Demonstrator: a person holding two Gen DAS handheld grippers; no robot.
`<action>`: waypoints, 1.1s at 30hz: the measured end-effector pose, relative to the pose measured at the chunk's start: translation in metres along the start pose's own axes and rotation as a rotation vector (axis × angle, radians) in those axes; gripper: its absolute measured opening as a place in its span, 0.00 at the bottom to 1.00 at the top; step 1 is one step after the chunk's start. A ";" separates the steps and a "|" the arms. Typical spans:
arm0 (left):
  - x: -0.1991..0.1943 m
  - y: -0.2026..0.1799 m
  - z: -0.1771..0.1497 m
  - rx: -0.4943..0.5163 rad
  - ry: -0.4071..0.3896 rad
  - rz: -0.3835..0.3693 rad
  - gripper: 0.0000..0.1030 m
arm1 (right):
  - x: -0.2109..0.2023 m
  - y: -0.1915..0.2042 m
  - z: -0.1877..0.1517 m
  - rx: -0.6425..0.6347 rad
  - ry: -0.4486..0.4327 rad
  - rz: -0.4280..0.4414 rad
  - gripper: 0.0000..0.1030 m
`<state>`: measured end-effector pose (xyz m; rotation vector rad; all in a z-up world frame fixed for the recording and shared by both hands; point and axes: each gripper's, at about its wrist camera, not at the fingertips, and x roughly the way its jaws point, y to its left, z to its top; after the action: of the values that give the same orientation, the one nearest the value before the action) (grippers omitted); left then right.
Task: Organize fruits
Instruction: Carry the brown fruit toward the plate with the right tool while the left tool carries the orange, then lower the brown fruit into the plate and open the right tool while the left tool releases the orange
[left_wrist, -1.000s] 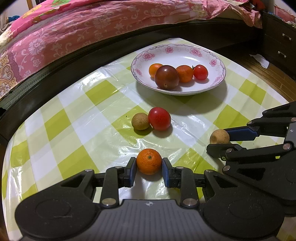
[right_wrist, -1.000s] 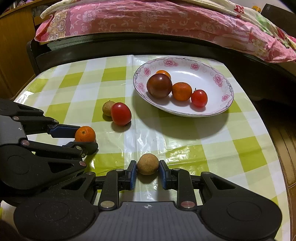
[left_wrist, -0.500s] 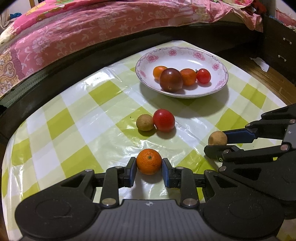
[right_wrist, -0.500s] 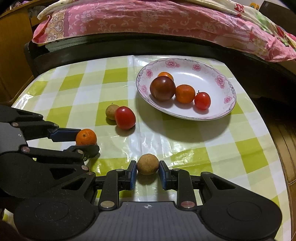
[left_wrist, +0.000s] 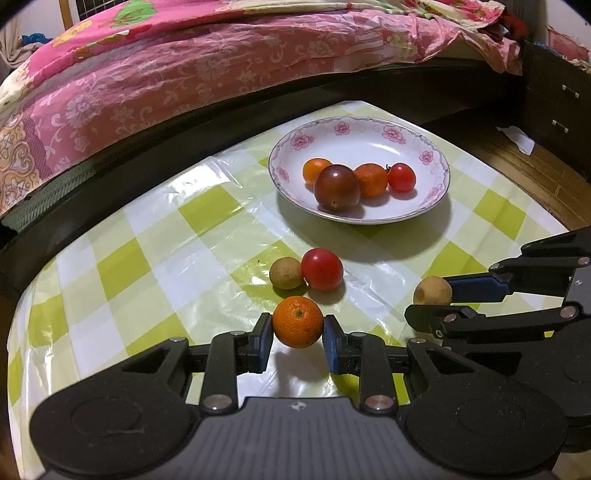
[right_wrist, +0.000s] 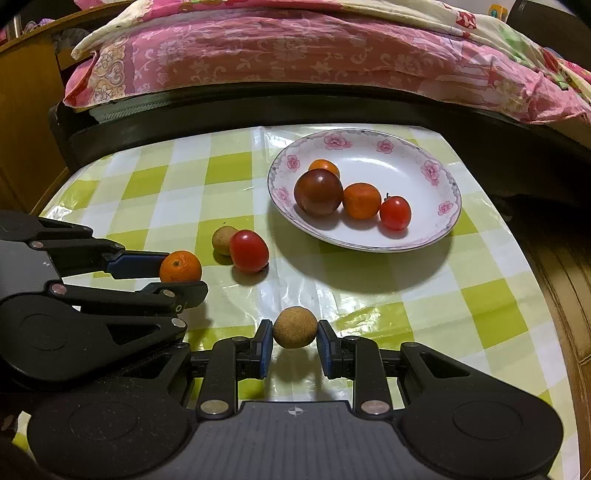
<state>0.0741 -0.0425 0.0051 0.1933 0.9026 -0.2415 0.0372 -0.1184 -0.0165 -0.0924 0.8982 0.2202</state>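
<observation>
Four fruits already lie in the plate (left_wrist: 436, 184). Still out: a red tomato (left_wrist: 322, 268) and a brown fruit (left_wrist: 285, 273) on the worktop (left_wrist: 110, 266) just ahead of the left jaws, plus two held. Left gripper (left_wrist: 297, 328) pinches the orange (left_wrist: 297, 322); right gripper (right_wrist: 294, 338) pinches a tan fruit (right_wrist: 294, 327). Both point steeply downward, side by side, plate well ahead.

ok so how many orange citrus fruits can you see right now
3. One orange fruit is clamped in the left gripper above the tablecloth. Two more sit in the plate: one behind the dark tomato, one beside it. None seem hidden.
</observation>
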 end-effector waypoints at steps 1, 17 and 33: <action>0.000 0.000 0.001 0.002 -0.002 0.000 0.36 | 0.000 -0.001 0.000 0.003 0.000 -0.002 0.21; 0.007 0.002 0.020 -0.001 -0.035 0.000 0.36 | -0.003 -0.024 0.023 0.065 -0.071 -0.022 0.21; 0.016 0.015 0.031 -0.049 -0.037 -0.056 0.36 | 0.011 -0.052 0.050 0.110 -0.102 -0.036 0.21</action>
<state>0.1118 -0.0382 0.0123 0.1176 0.8768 -0.2736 0.0939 -0.1592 0.0048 0.0049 0.8052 0.1402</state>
